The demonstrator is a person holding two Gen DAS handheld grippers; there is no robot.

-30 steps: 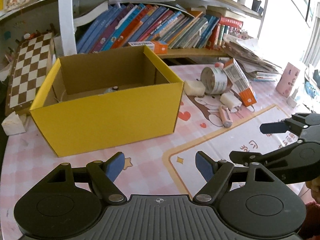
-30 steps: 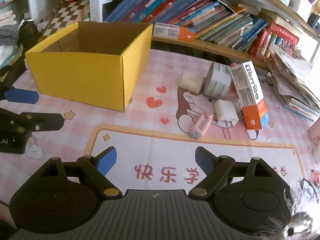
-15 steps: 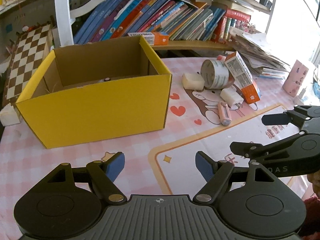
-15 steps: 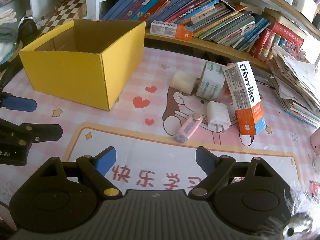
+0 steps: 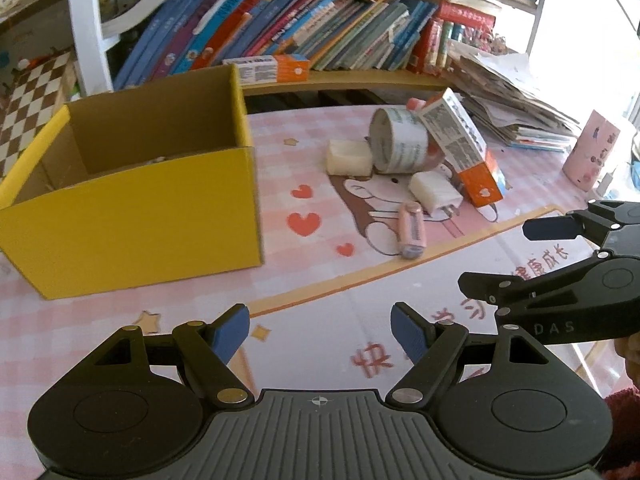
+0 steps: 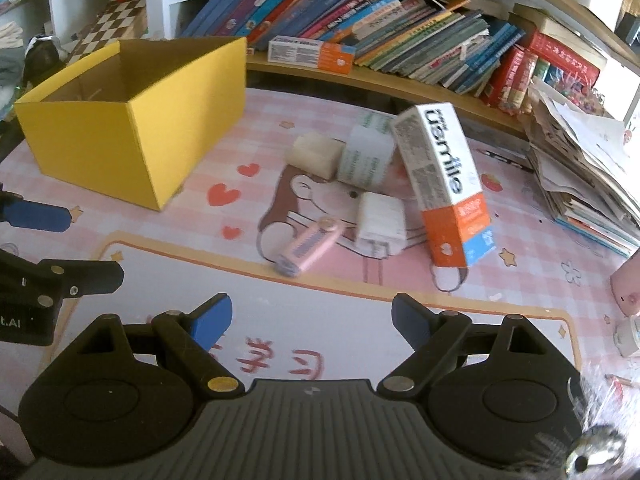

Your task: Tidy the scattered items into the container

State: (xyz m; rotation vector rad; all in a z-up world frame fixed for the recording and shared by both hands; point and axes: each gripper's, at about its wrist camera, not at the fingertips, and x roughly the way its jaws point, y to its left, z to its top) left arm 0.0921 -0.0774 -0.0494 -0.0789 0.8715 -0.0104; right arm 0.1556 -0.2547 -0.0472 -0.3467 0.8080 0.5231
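Left wrist view: left gripper [image 5: 320, 332] is seen at bottom centre, blue ribbed pads spread wide, nothing held. Yellow cardboard box [image 5: 132, 216] sits left of centre, open-topped, brown inside; contents can't be made out. The scattered items are clustered upper right of centre on the pink checked mat [image 5: 300, 152]: cream foam block [image 5: 347, 157], cylindrical roll [image 5: 400, 145] on its side, tilted white-and-orange carton [image 5: 464, 148] leaning on the roll, white charger [image 5: 434, 193], pink rounded case [image 5: 411, 230]. Right gripper [image 5: 500, 260] is seen at right edge, matte black, fingers parted, empty.

Right wrist view: right gripper [image 6: 312, 320] at bottom centre, wide open, empty. Box [image 6: 132, 128] upper left. Block [image 6: 316, 154], roll [image 6: 366, 158], carton [image 6: 444, 184], charger [image 6: 380, 216] and case [image 6: 308, 250] are grouped at centre, slightly blurred. Left gripper [image 6: 72, 244] at left edge, parted. Books [image 6: 400, 28] fill the shelf along the top.
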